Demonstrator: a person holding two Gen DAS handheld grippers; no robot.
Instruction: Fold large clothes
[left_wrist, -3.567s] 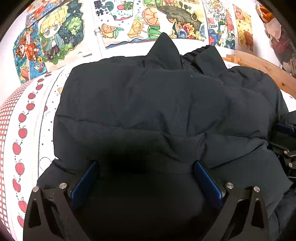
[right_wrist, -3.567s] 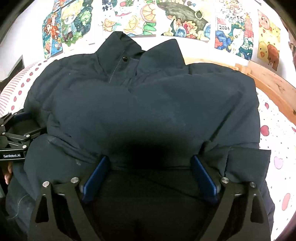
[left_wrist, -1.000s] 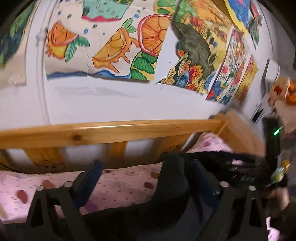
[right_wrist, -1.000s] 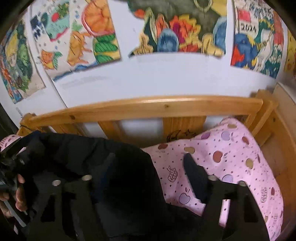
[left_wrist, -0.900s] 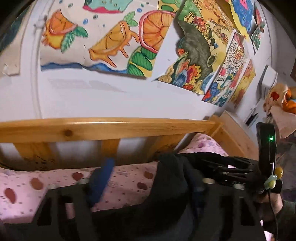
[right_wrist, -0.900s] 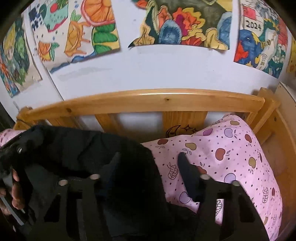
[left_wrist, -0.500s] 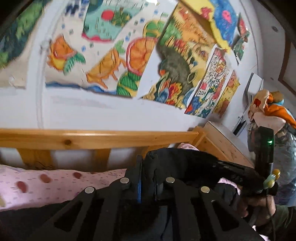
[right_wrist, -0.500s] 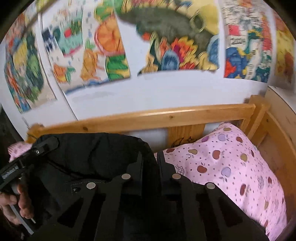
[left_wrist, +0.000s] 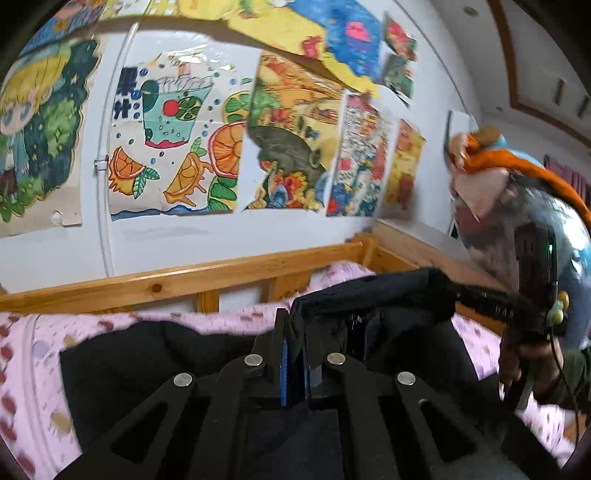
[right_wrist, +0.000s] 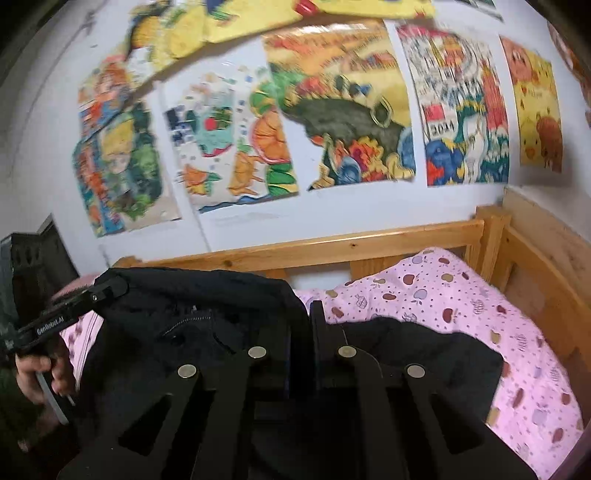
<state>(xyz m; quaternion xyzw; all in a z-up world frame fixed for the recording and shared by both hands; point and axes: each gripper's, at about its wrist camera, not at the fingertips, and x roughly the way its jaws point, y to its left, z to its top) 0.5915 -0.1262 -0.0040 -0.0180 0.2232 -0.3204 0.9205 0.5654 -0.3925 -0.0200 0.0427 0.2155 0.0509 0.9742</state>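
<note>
A large black padded jacket (left_wrist: 369, 325) hangs between the two grippers above a pink bed. My left gripper (left_wrist: 291, 332) is shut on one end of the jacket's top edge. The right gripper (left_wrist: 480, 299) shows at the right of the left wrist view, holding the other end. In the right wrist view my right gripper (right_wrist: 299, 317) is shut on the jacket (right_wrist: 192, 325), and the left gripper (right_wrist: 96, 295) grips it at the far left. The jacket's lower part lies on the bed.
A pink sheet with apple prints (right_wrist: 461, 295) covers the bed. A wooden rail (left_wrist: 184, 280) runs along the wall and a wooden side (right_wrist: 535, 258) at the right. Colourful posters (left_wrist: 177, 147) cover the wall. A person in orange and blue (left_wrist: 517, 192) stands at the right.
Both grippers closed on the jacket's edge about half a second ago. Since then they have lifted it higher and pulled apart, and the edge now stretches between them.
</note>
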